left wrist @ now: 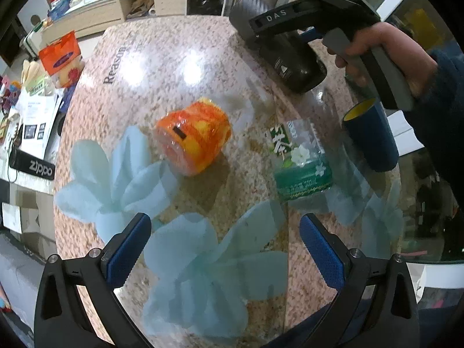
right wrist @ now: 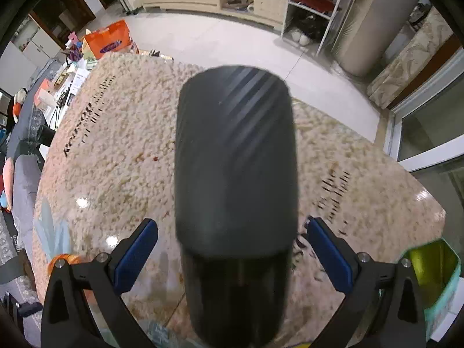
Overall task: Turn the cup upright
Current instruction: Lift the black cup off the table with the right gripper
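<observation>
The cup (right wrist: 236, 191) is a tall black tumbler with a matte grey sleeve. In the right wrist view it lies along the table between the open fingers of my right gripper (right wrist: 232, 249), with gaps on both sides. In the left wrist view the same cup (left wrist: 278, 49) lies on its side at the table's far right, with the right gripper's black body (left wrist: 327, 14) over it. My left gripper (left wrist: 226, 246) is open and empty above the near part of the table.
On the glass-topped speckled table (left wrist: 162, 58) stand an orange wrapped tub (left wrist: 194, 136), a green-labelled clear bottle (left wrist: 301, 159) and a dark blue cup with yellow inside (left wrist: 371, 133). A green bin (right wrist: 435, 278) sits past the table's right edge. Cluttered desk at the left.
</observation>
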The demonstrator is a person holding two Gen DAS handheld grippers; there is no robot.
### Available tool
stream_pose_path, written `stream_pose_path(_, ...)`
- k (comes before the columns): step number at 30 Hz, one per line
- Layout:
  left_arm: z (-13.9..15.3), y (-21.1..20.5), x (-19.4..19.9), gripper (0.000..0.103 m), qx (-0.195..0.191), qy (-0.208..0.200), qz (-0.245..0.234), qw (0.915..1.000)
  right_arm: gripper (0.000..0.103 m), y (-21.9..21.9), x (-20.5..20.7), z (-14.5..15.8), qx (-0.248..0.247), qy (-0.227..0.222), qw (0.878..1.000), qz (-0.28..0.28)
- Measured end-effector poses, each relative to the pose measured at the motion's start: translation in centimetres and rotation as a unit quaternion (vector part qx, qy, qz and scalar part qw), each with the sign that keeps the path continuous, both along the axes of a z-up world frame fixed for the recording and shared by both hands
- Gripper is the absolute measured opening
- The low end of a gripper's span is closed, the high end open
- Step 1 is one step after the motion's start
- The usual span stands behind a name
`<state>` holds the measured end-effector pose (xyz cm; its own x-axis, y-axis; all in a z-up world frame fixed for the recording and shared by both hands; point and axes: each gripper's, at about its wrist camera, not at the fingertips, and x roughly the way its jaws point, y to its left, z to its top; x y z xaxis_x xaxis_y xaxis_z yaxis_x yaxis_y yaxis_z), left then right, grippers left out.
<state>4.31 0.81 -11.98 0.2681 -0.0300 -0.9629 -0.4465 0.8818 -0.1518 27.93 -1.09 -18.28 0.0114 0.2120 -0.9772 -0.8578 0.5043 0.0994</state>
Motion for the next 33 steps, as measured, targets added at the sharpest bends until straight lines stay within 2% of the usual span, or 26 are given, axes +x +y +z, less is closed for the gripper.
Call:
stream_pose_path(7, -1.0, 0.0, 0.1, 0.103, -0.013, 0.01, 0.011, 0.9998, 0.103, -0.1, 0.9, -0.6, -0.021, 0.0, 1.0, 0.001)
stream_pose_path(8, -1.1, 0.0, 0.2, 0.103, -0.016, 0.01, 0.012, 0.9997, 0.097, -0.4, 0.8, -0.5, -0.023, -0.006, 1.0, 0.0)
stream_pose_path(9, -1.2, -0.1, 0.2, 0.103, -0.018, 0.011, 0.014, 0.9997, 0.085, -0.6, 1.1, -0.4, -0.022, -0.004, 1.0, 0.001)
stream_pose_path(11, -1.4, -0.1, 0.3, 0.103, -0.018, 0.014, 0.014, 0.9996, 0.082, -1.0, 1.5, -0.4, -0.022, 0.009, 1.0, 0.003)
stream_pose_path(15, -1.5, 0.0, 0.3, 0.103, -0.023, 0.014, 0.019, 0.9995, 0.076, -1.4, 1.1, 0.0, -0.025, -0.001, 1.0, 0.018)
stream_pose_path(22, -0.9, 0.6, -0.2, 0.103, -0.026, 0.008, 0.031, 0.9991, 0.075, -2.8, 1.4, 1.1, 0.002, 0.005, 0.999, 0.035)
stream_pose_path(24, -0.7, 0.8, -0.6, 0.103, -0.023, 0.005, 0.034, 0.9991, 0.074, -4.3, 1.5, 1.4, 0.011, 0.02, 0.999, 0.026)
stream_pose_path(29, -0.5, 1.4, -1.8, 0.103, -0.021, 0.002, 0.045, 0.9988, 0.074, -7.3, 1.9, 2.3, 0.024, 0.023, 0.999, 0.005)
stream_pose_path(33, -0.2, 1.9, -2.6, 0.103, -0.025, -0.006, 0.048, 0.9985, 0.074, -9.1, 2.1, 4.5, 0.037, 0.025, 0.999, -0.008)
